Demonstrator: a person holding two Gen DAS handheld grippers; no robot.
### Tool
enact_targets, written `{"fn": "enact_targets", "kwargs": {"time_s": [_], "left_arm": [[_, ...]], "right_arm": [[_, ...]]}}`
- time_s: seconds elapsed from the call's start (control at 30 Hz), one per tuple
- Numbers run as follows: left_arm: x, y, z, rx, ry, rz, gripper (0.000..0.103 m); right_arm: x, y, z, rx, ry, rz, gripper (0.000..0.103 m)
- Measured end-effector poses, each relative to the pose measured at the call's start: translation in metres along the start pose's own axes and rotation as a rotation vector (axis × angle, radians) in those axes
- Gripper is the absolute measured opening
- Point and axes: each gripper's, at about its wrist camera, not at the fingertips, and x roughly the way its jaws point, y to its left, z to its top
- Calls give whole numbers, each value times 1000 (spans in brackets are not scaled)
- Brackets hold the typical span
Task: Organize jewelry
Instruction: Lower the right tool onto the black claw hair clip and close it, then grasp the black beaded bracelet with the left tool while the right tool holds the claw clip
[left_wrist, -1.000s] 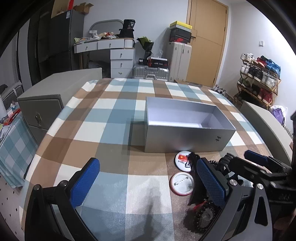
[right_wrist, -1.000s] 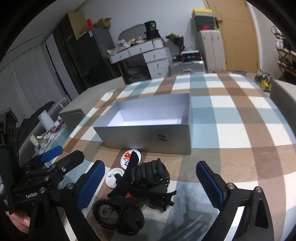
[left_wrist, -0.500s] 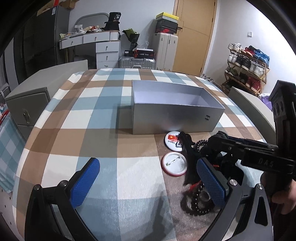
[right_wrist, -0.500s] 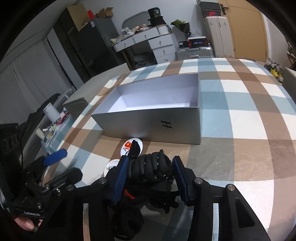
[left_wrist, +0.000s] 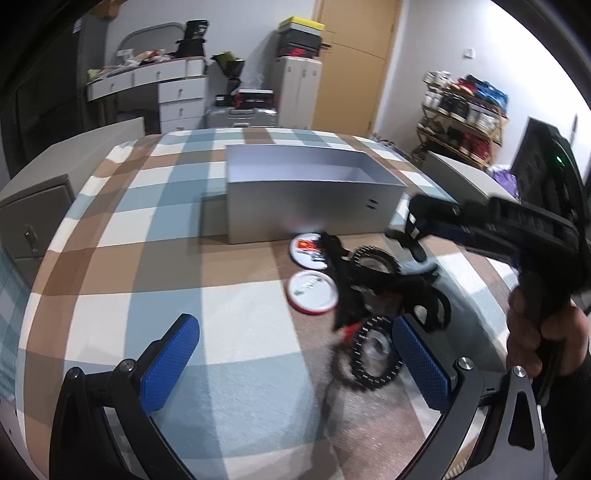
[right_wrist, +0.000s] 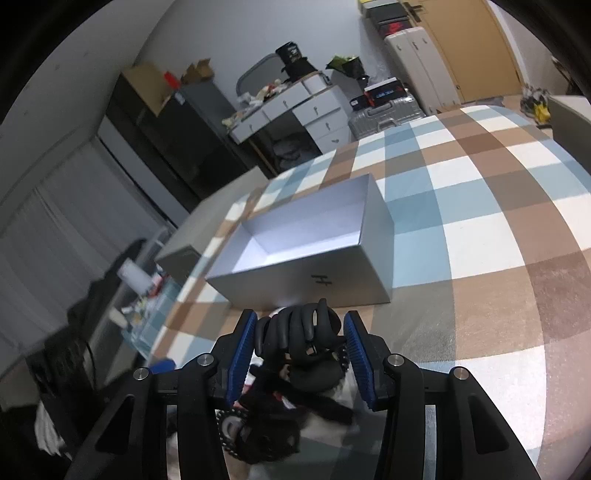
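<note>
Checked tablecloth (left_wrist: 155, 258), open silver box (right_wrist: 314, 236) at centre, its inside bare. Right gripper (right_wrist: 300, 341) is clamped on black bracelet bundle (right_wrist: 295, 336) just in front of the box, blue pads pressing both sides. Left gripper (left_wrist: 295, 362) jaws wide, holding nothing, near beaded bracelet (left_wrist: 373, 354) and two round badges (left_wrist: 312, 291).

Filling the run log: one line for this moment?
right gripper: shut on black bracelet bundle | left gripper: open, empty | grey box: empty

Beyond my plaid cloth (left_wrist: 155, 258), a white drawer desk (left_wrist: 177, 92), silver suitcase (left_wrist: 242, 116), wooden door (left_wrist: 354, 62), shoe rack (left_wrist: 465, 110), dark cabinet (right_wrist: 177, 133), grey curtain (right_wrist: 55, 229)
</note>
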Motion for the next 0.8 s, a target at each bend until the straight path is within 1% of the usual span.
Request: {"fn": "enact_targets", "kwargs": {"time_s": [0.2, 0.27, 0.3, 0.43, 0.57, 0.67, 0.73, 0.8], "left_arm": [[10, -9, 1, 30, 46, -44, 102], [16, -13, 0, 45, 88, -86, 102], [17, -14, -2, 47, 104, -92, 102], [23, -21, -4, 81, 128, -58, 102], [22, -28, 1, 115, 117, -38, 102], [28, -37, 4, 175, 123, -5, 102], [28, -43, 2, 195, 127, 7, 102], [32, -46, 1, 221, 144, 34, 102]], "right_arm": [[-13, -8, 4, 55, -41, 18, 47], [-18, -10, 5, 62, -57, 21, 47], [-21, -12, 5, 69, -63, 28, 47], [-28, -15, 5, 78, -81, 33, 47], [-33, -15, 2, 72, -88, 28, 47], [-34, -16, 0, 76, -91, 29, 47], [-35, -19, -2, 85, -90, 31, 47], [-36, -21, -3, 86, -93, 28, 47]]}}
